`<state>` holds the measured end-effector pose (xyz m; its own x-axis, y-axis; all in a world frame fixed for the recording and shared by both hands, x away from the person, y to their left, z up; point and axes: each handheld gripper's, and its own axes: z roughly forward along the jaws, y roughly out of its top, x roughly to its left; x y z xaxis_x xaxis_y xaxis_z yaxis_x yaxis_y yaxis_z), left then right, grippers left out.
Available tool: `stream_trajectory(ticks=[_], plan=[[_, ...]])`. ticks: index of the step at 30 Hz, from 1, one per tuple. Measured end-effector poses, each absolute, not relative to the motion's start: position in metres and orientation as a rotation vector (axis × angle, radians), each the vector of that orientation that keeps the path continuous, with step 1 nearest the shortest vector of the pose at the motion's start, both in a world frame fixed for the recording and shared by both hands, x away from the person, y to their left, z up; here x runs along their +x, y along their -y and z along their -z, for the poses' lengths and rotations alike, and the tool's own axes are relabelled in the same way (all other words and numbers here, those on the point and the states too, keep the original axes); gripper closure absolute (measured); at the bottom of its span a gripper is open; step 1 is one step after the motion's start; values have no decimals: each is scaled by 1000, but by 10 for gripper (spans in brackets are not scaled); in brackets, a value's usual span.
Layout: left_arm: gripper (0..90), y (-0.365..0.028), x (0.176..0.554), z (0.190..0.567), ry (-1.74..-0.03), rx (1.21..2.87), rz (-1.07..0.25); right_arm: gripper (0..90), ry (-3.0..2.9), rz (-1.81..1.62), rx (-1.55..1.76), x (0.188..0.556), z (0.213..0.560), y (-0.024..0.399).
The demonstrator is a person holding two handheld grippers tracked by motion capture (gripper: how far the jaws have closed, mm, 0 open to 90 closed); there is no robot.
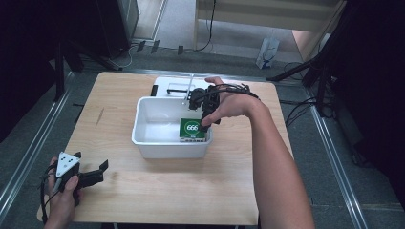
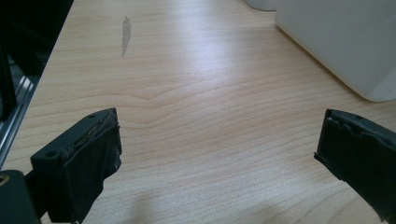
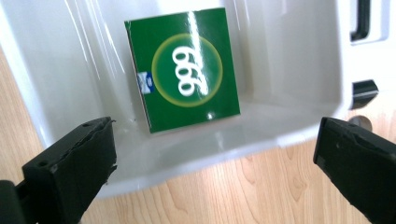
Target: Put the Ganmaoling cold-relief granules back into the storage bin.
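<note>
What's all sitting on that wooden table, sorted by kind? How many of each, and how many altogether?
White rectangular plastic tubs: 1
Green square cardboard boxes with a white 666 in a yellow ring, lying flat inside the tub: 1
White flat devices with black parts, behind the tub: 1
Hand-held black two-jaw grippers, left and right, both open and empty: 2
Total: 5

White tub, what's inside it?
Inside the white tub a green box marked 666 lies flat by one corner. The right gripper, jaws open, hangs above it and covers part of the tub floor.
</note>
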<state>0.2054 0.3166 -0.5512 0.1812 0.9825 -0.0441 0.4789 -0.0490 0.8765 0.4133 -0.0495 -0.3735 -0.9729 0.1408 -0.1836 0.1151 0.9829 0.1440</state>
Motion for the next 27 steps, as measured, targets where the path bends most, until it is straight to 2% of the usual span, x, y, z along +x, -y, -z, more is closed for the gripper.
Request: stream_trajectory(ticks=[14, 27], plan=[[4, -316, 206, 551, -1413, 1652, -793, 0, -2908, -203, 247, 406, 369, 92], [4, -316, 205, 551, -1416, 1655, -794, 0, -2900, -231, 337, 396, 385, 139]])
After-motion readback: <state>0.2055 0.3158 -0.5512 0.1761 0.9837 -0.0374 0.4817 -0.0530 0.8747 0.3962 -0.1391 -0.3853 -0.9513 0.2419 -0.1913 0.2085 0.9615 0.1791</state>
